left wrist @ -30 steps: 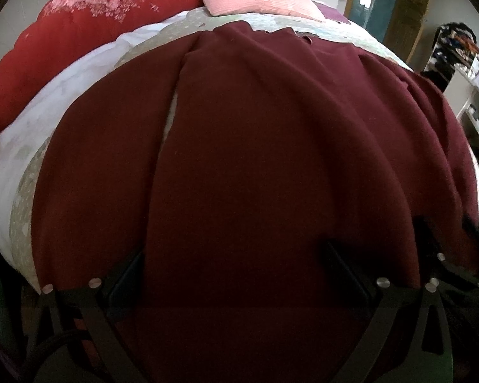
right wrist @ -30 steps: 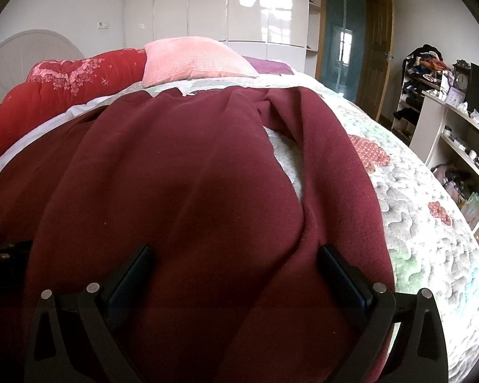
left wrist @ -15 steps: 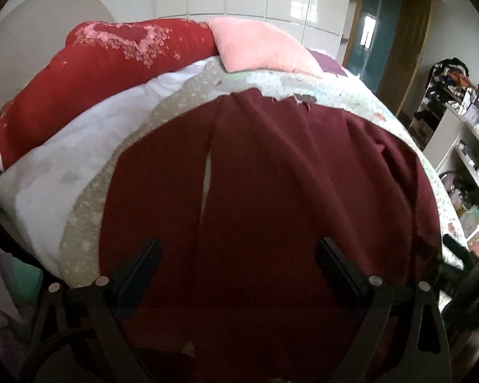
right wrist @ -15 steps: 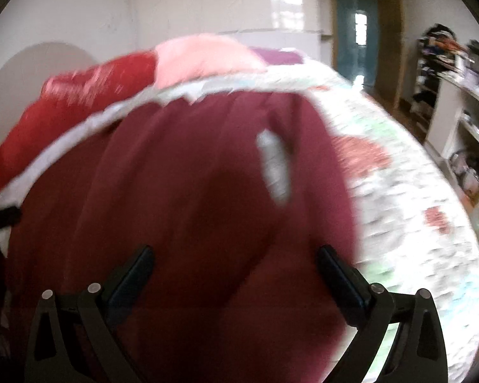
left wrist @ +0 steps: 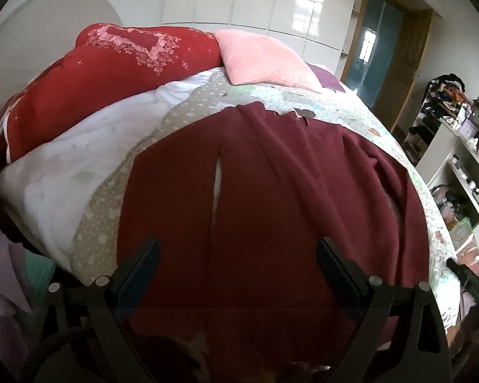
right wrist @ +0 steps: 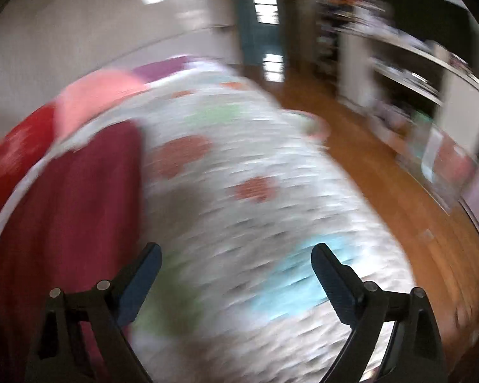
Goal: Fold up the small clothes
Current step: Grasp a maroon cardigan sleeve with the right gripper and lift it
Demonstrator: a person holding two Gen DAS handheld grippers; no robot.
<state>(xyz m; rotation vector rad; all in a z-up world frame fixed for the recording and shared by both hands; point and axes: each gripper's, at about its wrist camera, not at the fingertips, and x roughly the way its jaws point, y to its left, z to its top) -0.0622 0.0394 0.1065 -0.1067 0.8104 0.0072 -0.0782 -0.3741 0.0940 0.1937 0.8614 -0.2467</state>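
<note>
From my left gripper I look along the bed at the dark red garment, which lies spread over the patchwork quilt and fills the near middle of the view. Its near edge runs under and past my two fingers, which stand wide apart with nothing between them; they hang above the cloth and I cannot tell whether they touch it. A narrow slit in the garment, left of centre, lets pale bedding show through. The right part of the cloth lies in long folds running toward the far end. To the left of the garment the quilt gives way to a white blanket, and beyond that, at the far left, sits a red pillow with a pink pattern. A pink cushion rests at the far end, just beside the red pillow. A door and cluttered shelves stand to the right.

My right gripper gives a badly smeared picture. Its fingers are also spread wide and hold nothing. They hover over bare quilt, with the garment off to the left, its edge close by the left finger. Wooden floor shows on the right.
</note>
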